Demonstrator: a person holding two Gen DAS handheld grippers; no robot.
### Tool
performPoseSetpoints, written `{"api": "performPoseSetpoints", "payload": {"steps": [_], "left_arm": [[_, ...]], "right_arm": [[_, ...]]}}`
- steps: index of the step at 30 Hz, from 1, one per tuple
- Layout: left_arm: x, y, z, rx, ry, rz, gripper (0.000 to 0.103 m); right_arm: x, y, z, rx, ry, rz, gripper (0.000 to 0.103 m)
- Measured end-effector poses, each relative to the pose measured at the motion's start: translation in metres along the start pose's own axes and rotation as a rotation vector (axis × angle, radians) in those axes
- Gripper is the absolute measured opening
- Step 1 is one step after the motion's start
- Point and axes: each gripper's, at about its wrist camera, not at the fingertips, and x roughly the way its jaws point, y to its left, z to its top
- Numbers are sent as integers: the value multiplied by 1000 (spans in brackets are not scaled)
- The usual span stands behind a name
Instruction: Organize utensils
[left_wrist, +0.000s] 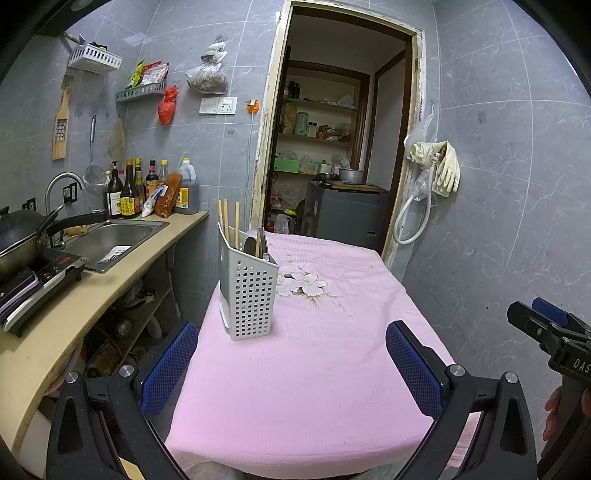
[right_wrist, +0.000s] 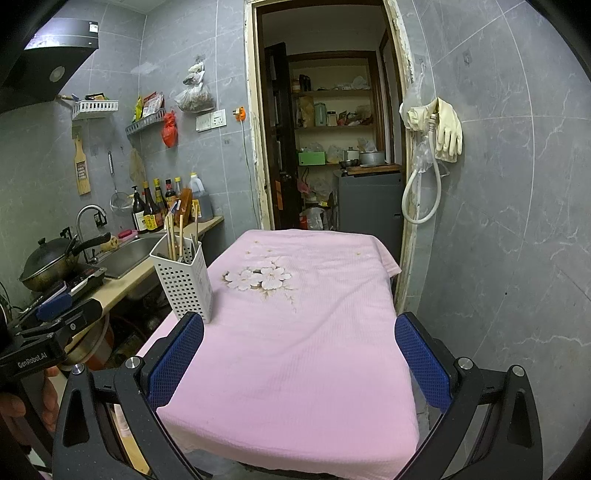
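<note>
While both tools hang back over the near edge of the tabletop (left_wrist: 314, 398), I see that nothing loose lies on the pink cloth. The left tool (left_wrist: 291, 363) stands wide open with nothing between its blue pads (left_wrist: 170, 365), and the right tool (right_wrist: 299, 360) is just as wide and just as empty. The task's things are already gathered: the white perforated utensil holder (left_wrist: 249, 291) stands upright near the left edge of the tabletop, beside the printed flower (left_wrist: 303, 284), and the wooden chopsticks (left_wrist: 226, 221) rise out of its back compartment, with a dark spoon-like piece (left_wrist: 250, 246) and a flat handle tucked in front of them. In the right wrist view the holder (right_wrist: 184, 280) sits just ahead of my right tool's left finger, close enough that a careless swing would knock it.

I judge the sorting itself to be at or near its end, so the step in hand is a clean retreat or a last tidy-up. To do that well I would keep both tools open and high, move them straight back away from the holder, and avoid dragging a fingertip across the cloth, since it could bunch and tip the tall, narrow holder. If the chopsticks need squaring, I would nudge them from above, near their tops, gently, with the left tool, which is better lined up
</note>
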Motion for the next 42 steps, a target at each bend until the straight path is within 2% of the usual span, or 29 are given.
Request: {"api": "performPoseSetpoints", "payload": {"steps": [33,37,42], "left_arm": [[-1,7,-1,-8,6,-6,103],[2,8,-2,-8,35,8,103],[2,6,0,13,23,17,103]], "right_arm": [[-1,-1,1,-3,2,-1,102],[-1,-1,1,-4,3,-1,102],[0,0,1,-7,5,-1,102]]}}
